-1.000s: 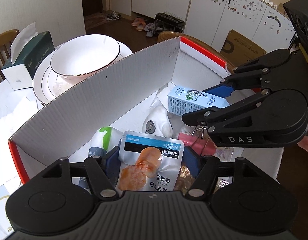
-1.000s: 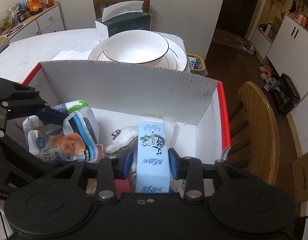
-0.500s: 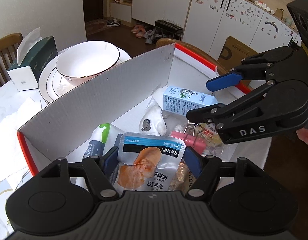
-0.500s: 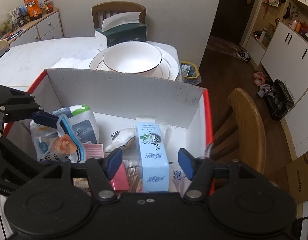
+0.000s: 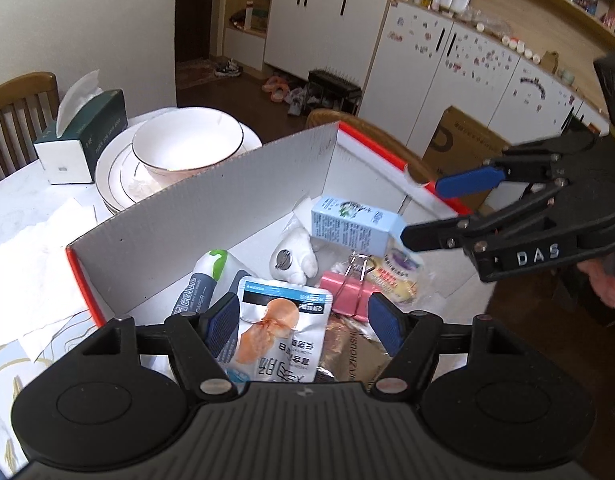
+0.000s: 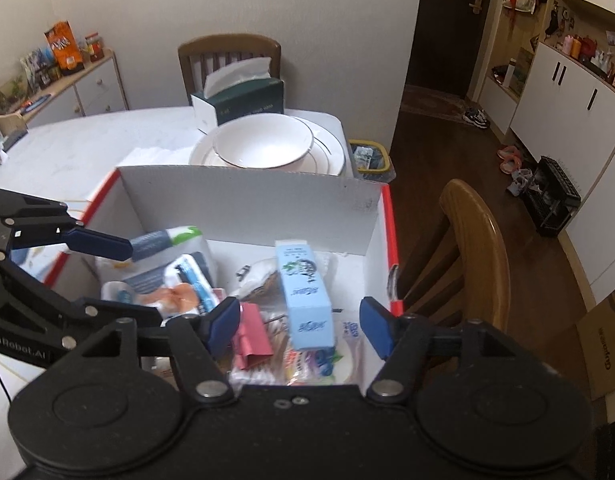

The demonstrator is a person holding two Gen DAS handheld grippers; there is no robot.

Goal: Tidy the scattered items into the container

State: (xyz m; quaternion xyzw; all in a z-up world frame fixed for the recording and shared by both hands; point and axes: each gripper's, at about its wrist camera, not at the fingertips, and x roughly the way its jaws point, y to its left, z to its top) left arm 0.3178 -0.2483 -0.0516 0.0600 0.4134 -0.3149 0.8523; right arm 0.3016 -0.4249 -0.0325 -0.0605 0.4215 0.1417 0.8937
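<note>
A white cardboard box (image 5: 211,220) with red edges (image 6: 247,212) holds the items. My right gripper (image 6: 299,324) hovers above a light blue carton (image 6: 305,296) that lies in the box. Its jaws are opening and the pads stand clear of the carton (image 5: 351,228). My left gripper (image 5: 303,320) is open over a silver snack pouch (image 5: 279,332) with an orange picture, and does not touch it. Also in the box are a pink binder clip (image 5: 347,288), a white soft toy (image 5: 291,256) and a green-capped tube (image 5: 203,280).
Behind the box stand a white bowl on stacked plates (image 6: 263,144) and a dark green tissue box (image 6: 239,100). Paper napkins (image 5: 27,272) lie on the table to the left. A wooden chair (image 6: 475,248) stands close to the box's right side.
The right gripper let go of the blue carton, which now lies in the box, and its jaws spread. Both grippers rose and drew back from the box.
</note>
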